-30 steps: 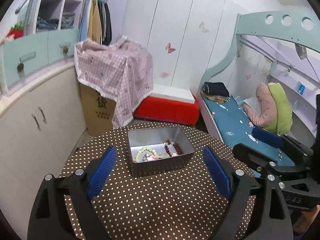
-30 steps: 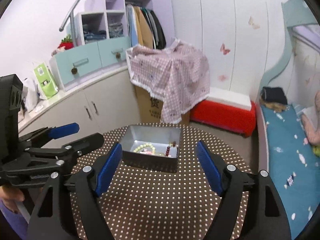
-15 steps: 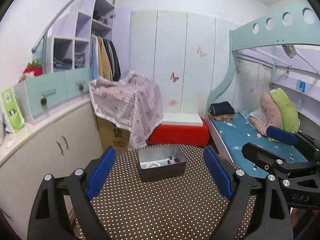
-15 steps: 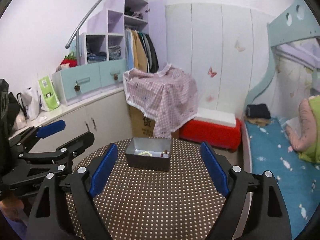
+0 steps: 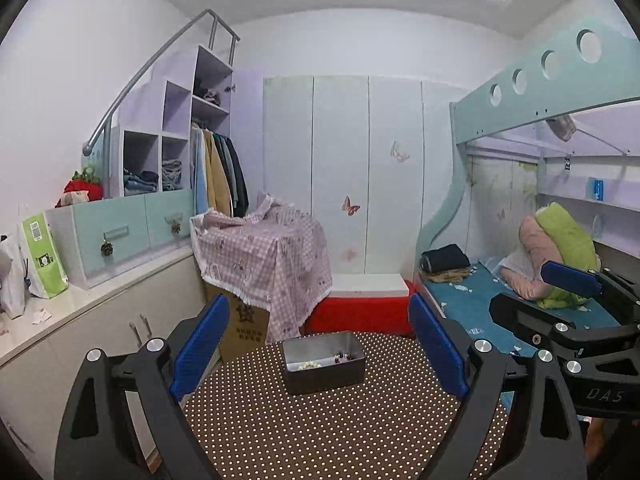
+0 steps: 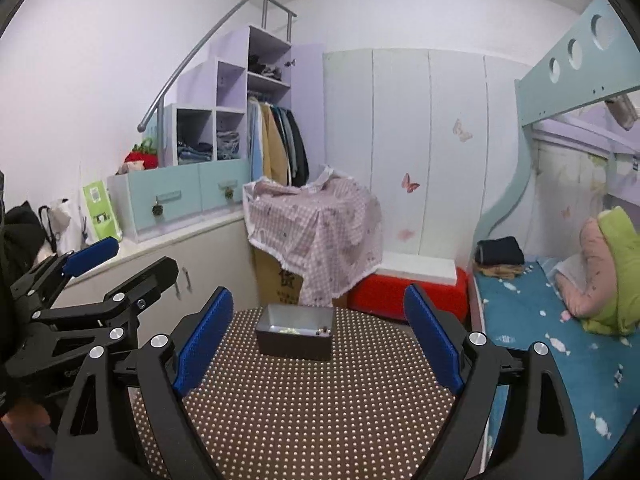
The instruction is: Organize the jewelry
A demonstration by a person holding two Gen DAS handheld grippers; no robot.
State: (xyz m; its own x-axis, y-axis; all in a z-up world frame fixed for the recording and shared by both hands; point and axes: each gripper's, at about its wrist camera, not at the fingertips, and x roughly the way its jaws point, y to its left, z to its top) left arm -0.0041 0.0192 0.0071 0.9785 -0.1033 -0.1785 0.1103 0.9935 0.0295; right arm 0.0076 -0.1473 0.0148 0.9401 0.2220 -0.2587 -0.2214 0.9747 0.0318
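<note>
Left gripper spread wide, nothing between the blue pads. Right gripper same: fully released, holding nothing. Both held above the near edge of the table, well apart from the tin.

Metal tin sits on the brown polka-dot table, toward its far edge, roughly centred left-to-right. Open top, upright. Inside it: pale bead bracelet on the left side of the tin floor, dark red bead bracelet toward the right side. From the right wrist view the tin shows mostly its near wall; beads barely visible over the rim, too small to tell how they lie.

In the left wrist view the right gripper shows at the right edge, over the bed side; in the right wrist view the left gripper shows at the left edge, over the cabinet side.

Behind the table: cardboard box under a checked cloth, red storage box with a white lid.
</note>
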